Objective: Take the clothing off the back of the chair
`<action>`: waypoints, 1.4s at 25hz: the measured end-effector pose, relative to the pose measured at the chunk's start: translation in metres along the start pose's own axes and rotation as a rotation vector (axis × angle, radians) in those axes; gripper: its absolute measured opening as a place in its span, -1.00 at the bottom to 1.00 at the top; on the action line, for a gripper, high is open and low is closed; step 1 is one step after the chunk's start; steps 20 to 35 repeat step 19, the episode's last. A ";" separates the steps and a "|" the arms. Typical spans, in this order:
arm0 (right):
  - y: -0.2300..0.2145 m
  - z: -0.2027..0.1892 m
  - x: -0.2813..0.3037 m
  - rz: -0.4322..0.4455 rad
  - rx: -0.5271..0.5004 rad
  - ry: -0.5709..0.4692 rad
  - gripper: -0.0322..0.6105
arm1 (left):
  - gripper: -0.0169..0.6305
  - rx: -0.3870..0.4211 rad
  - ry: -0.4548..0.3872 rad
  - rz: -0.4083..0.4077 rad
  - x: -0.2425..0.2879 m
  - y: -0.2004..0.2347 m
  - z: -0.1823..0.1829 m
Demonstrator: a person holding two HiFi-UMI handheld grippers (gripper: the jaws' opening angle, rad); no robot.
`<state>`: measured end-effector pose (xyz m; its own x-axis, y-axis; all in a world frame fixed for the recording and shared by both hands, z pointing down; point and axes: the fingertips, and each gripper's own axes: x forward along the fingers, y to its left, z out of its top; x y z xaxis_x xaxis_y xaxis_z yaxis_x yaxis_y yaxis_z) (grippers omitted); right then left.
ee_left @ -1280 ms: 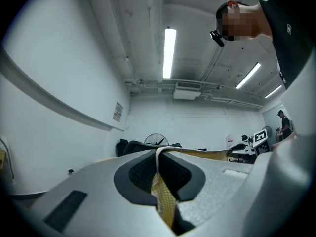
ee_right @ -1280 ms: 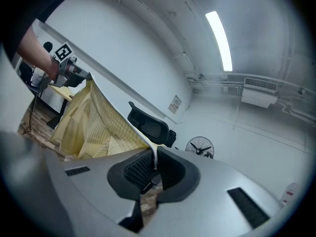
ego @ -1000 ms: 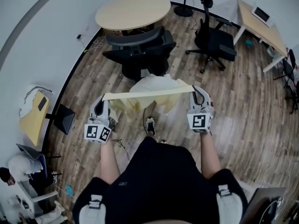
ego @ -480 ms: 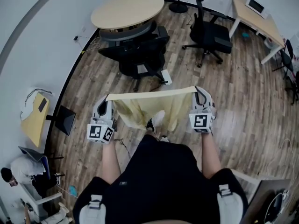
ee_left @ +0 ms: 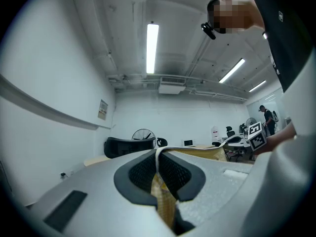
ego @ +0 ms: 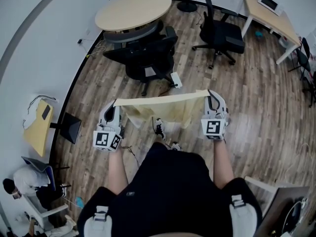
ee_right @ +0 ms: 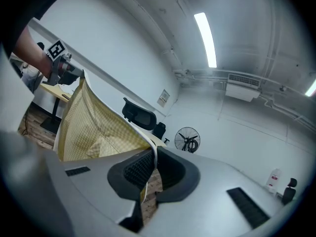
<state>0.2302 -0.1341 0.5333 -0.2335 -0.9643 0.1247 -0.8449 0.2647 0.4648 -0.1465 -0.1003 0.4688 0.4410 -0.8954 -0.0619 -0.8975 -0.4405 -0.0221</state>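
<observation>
Head view. Stood on a wooden floor (ego: 256,107) with both arms stretched forward. Held a pale yellow checked garment (ego: 163,106) as a wide band between the left gripper (ego: 114,106) and the right gripper (ego: 211,97). Kept it level at its top edge, with the loose part hanging down in the middle above a shoe (ego: 158,130). Found it well apart from the black office chair (ego: 145,58), which stood farther away beside a round table (ego: 132,8); already off the back of that chair.

Left gripper view. Closed tightly on one top corner of the garment, with the yellow cloth pinched between the two dark pads (ee_left: 143,172). Saw the cloth's edge run away to the right, toward the marker cube of the other gripper. Saw also a fan (ee_left: 143,134) and a dark chair back near the far white wall.

Right gripper view. Clamped in the same way on the opposite top corner, with the cloth squeezed between the jaws and a short end hanging below them. Saw the garment spread out to the left as a checked sheet, up to the left gripper at the far left. Saw a chair and the fan beyond.
</observation>
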 end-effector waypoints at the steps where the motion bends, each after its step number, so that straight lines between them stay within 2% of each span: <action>1: -0.001 0.001 -0.001 0.000 -0.006 -0.002 -0.89 | -0.93 0.003 0.000 0.001 0.000 -0.001 0.001; 5: -0.003 0.016 0.000 -0.003 -0.046 -0.035 -0.89 | -0.93 0.000 0.001 0.005 -0.002 0.000 0.000; 12: -0.002 0.005 0.001 0.002 -0.023 -0.015 -0.89 | -0.93 -0.005 0.001 0.009 0.000 -0.001 -0.004; 35: -0.009 0.012 0.010 -0.007 -0.040 -0.021 -0.89 | -0.93 -0.001 0.000 0.013 0.007 0.004 0.001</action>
